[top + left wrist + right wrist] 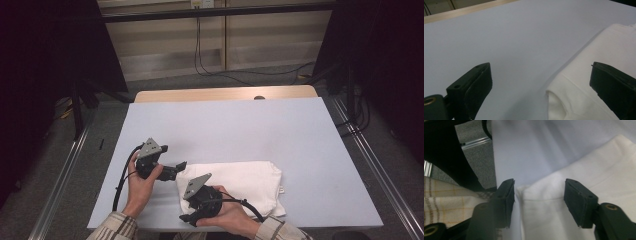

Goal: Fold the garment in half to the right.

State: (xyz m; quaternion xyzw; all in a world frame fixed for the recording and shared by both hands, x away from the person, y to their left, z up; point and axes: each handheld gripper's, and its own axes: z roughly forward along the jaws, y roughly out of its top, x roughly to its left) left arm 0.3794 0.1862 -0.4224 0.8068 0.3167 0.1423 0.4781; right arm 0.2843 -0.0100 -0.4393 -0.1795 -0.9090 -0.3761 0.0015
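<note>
**Two grippers at the corners of a folded white cloth**

A folded white cloth (235, 185) lies on the light blue table (225, 130). It sits close to the near edge of the table, a bit right of the middle. It is flat and neat, with its long side running along the near edge.

The left gripper (181, 166) is at the cloth's far left corner. In the left gripper view, its jaws stand wide apart. One jaw is over the bare table and the other is over the cloth. The cloth's corner (564, 100) lies between them. The pads do not press on it.

The right gripper (189, 217) is at the cloth's near left corner, right by the near edge of the table. In the right gripper view, its jaws are about half apart. The cloth's corner (541, 205) sits between them, but there is a gap on both sides, so they are not pinching it.

A checked sleeve (446, 202) shows beside the right gripper's jaw.
</note>
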